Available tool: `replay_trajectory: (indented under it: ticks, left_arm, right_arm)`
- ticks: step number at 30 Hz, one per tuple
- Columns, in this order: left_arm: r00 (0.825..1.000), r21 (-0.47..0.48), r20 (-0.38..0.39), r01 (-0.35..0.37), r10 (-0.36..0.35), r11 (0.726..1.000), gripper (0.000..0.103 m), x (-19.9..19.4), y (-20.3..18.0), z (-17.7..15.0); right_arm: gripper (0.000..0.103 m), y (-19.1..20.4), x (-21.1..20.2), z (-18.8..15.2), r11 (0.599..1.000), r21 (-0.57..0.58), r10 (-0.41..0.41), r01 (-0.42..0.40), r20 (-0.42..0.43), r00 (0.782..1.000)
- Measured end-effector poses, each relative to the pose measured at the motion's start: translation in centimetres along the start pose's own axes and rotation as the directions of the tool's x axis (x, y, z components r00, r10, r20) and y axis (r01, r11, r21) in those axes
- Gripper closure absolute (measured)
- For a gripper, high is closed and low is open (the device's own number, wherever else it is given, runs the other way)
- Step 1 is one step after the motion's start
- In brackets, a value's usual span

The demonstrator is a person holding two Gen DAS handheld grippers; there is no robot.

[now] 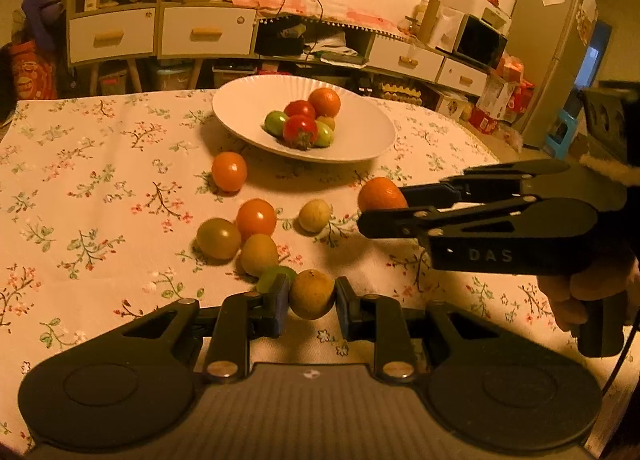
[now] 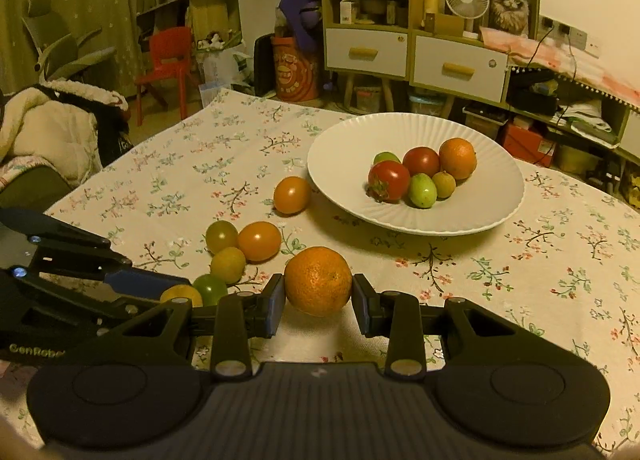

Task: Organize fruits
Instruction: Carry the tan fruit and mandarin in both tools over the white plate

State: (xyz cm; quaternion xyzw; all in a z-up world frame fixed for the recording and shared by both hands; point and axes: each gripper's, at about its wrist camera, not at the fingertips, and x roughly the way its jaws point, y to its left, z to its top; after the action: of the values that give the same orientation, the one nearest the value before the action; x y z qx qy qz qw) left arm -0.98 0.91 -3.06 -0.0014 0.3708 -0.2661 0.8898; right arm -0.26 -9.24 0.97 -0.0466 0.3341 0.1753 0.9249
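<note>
My left gripper (image 1: 310,300) is shut on a small yellow-brown fruit (image 1: 312,294), just above the flowered tablecloth (image 1: 100,180). To its right, my right gripper (image 1: 382,206) is shut on a tangerine (image 1: 380,192); the right wrist view shows that tangerine (image 2: 318,280) squeezed between both pads. A white plate (image 1: 240,100) farther back holds several fruits: red tomatoes, green ones and an orange. Loose on the cloth lie two orange tomatoes (image 1: 229,171) (image 1: 256,218), a greenish tomato (image 1: 218,238), a yellow fruit (image 1: 259,254), a pale round fruit (image 1: 315,215) and a green one (image 1: 276,278) partly hidden behind my left finger.
Beyond the table's far edge stand white-drawered cabinets (image 1: 112,34), a cluttered low shelf and a fridge (image 1: 556,60). In the right wrist view a red chair (image 2: 164,64) and a coat-covered seat (image 2: 52,132) stand off the table's left side. A hand (image 1: 588,292) grips the right gripper's handle.
</note>
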Motion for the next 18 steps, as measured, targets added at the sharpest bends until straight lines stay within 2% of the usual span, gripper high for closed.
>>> replay_trajectory:
  ticks: [18]
  left_arm:
    - [0.998, -0.021, 0.057, -0.021, 0.022, 1.0, 0.083, -0.1, 0.0, 3.3]
  right_arm:
    - [0.07, -1.3, -1.6, 2.0, 0.997, 0.074, -0.004, 0.0, 0.063, 0.998]
